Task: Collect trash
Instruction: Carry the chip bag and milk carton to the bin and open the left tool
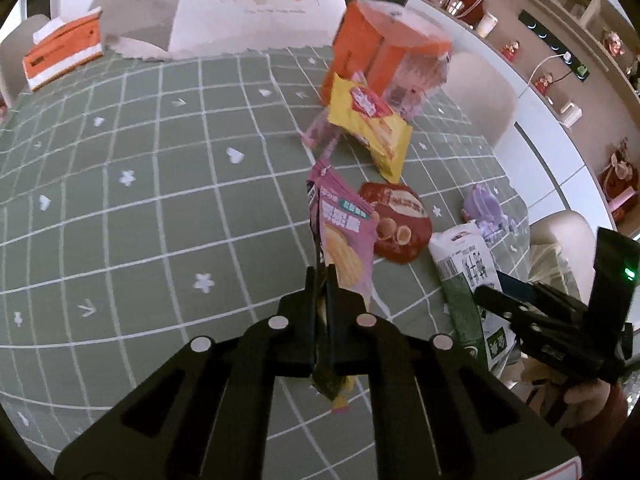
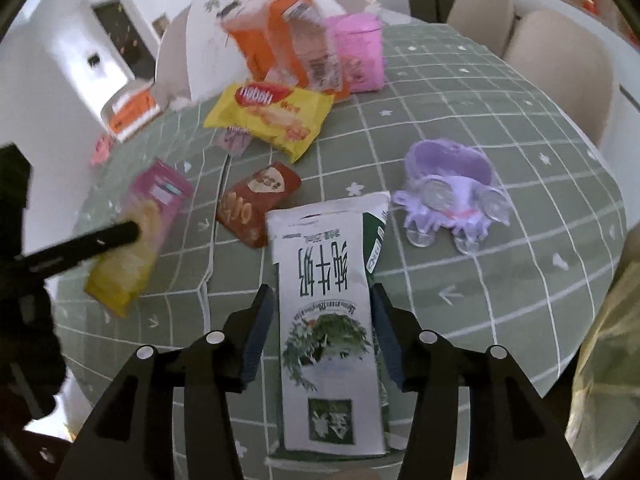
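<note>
My left gripper [image 1: 321, 276] is shut on a pink and yellow snack wrapper [image 1: 346, 240] and holds it above the green checked tablecloth [image 1: 140, 200]. It also shows in the right wrist view [image 2: 136, 236]. My right gripper [image 2: 320, 300] is shut on a white and green milk carton [image 2: 328, 300], which also shows in the left wrist view [image 1: 468, 268]. A dark red wrapper [image 2: 256, 204] and a yellow wafer packet [image 2: 272, 116] lie on the cloth beyond. An orange see-through container [image 1: 384, 64] stands at the back.
A purple toy [image 2: 452, 196] sits right of the carton. A pink bin [image 2: 356, 52] stands by the orange container. An orange tissue box [image 1: 60, 54] is at the far left. Beige chairs [image 2: 560, 72] line the table's right side.
</note>
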The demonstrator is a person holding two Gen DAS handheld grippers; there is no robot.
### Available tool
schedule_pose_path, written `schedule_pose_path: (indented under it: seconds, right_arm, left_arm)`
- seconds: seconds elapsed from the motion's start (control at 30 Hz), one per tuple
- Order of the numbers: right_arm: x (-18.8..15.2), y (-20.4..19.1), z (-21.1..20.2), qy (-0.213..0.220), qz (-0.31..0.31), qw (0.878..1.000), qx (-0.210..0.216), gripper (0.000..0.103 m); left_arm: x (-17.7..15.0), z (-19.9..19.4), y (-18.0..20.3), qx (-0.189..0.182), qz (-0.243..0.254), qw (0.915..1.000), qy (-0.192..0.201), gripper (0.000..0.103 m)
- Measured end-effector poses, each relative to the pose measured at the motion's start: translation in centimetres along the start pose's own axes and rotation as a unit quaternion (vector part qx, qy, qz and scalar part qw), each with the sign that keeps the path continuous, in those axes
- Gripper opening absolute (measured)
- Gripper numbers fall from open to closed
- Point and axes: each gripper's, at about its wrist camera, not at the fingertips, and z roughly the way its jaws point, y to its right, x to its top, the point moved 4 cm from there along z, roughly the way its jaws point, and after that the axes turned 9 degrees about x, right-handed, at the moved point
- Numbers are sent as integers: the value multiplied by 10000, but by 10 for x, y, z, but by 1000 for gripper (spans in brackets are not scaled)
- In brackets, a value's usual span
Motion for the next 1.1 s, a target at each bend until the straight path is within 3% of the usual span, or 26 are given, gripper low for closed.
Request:
schedule_pose_path:
  seconds: [0.33, 0.43, 0.6, 0.77, 0.9, 1.1]
  right_arm:
    - [3, -17, 29, -642, -847, 9911, -808, 53]
    - [7, -20, 25, -516, -825, 9924, -747, 53]
    - [29, -28, -32, 600, -634, 9946, -566, 53]
    - [58, -26, -107, 1710, -467, 9825, -574, 52]
    - [74, -19, -176, 2617, -321, 9629, -578, 53]
    - [70, 2, -254, 3313, -254, 9374, -1040, 53]
  left_arm:
    - [0, -10, -17, -41, -84, 9999, 61, 4]
    - [7, -13, -16, -100, -61, 9998, 128, 4]
    - [34, -36, -5, -262, 124, 9980, 555, 4]
    - [74, -71, 26, -556, 387, 9906, 1190, 4]
    - [102, -103, 63, -848, 663, 9790, 1731, 4]
    - [120, -145, 136, -1227, 1235, 9540, 2441, 4]
